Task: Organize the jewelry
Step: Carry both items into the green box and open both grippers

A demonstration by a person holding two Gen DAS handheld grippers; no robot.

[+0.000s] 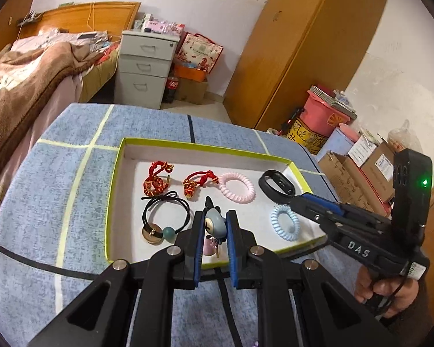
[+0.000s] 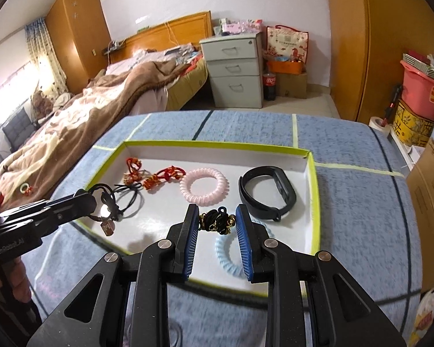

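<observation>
Over a green-rimmed tray on the bench, the left gripper has its jaws clamped on a cartoon-charm hair tie; the right gripper, above a blue coil tie, pinches a black-and-gold hair tie.

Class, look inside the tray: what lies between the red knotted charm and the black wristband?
The pink coil hair tie lies between the red knotted charm and the black wristband, on the tray's white floor. The right wrist view shows this most clearly.

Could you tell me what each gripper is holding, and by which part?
Left gripper pinches a cartoon charm by its head; right gripper clamps a black-and-gold ornament by its sides.
</observation>
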